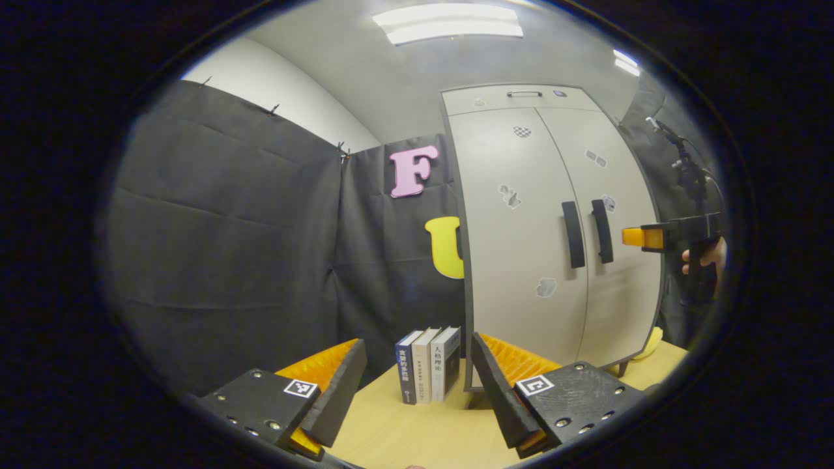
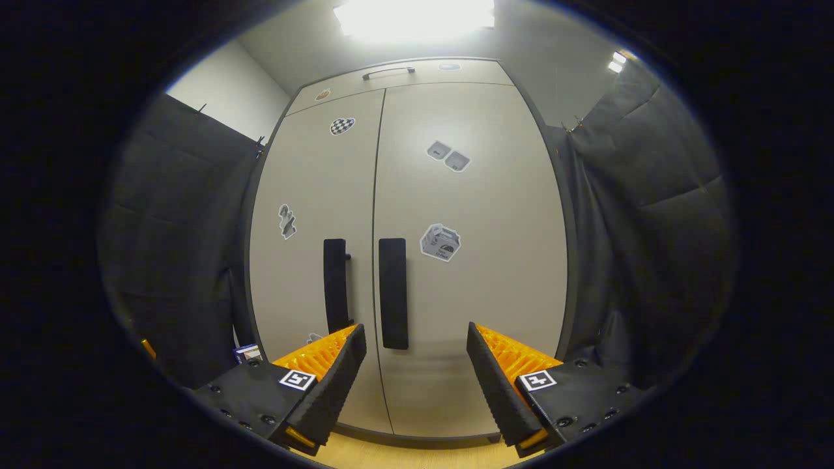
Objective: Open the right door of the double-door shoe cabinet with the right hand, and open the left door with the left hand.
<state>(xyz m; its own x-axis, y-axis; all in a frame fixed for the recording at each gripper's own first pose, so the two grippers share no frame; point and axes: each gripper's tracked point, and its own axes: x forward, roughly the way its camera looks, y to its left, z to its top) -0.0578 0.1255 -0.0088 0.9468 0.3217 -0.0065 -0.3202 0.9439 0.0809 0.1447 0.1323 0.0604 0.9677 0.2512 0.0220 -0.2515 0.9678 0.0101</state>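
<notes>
The pale grey double-door shoe cabinet (image 2: 475, 195) stands on the table with both doors shut. Two dark vertical handles sit either side of the centre seam, the left door's handle (image 2: 335, 286) and the right door's handle (image 2: 393, 293). My right gripper (image 2: 417, 352) is open, close in front of the doors, its fingers just below and to the right of the right handle, touching nothing. My left gripper (image 1: 417, 365) is open and farther back, to the left of the cabinet (image 1: 521, 228). From there the right gripper (image 1: 635, 237) appears beside the handles (image 1: 588, 233), held by a hand (image 1: 705, 255).
Three upright books (image 1: 428, 371) stand on the wooden table (image 1: 417, 430) against the cabinet's left side. Black cloth walls close in on the left (image 1: 228, 247) and right (image 2: 645, 228). A dark stand (image 1: 687, 169) rises to the right of the cabinet.
</notes>
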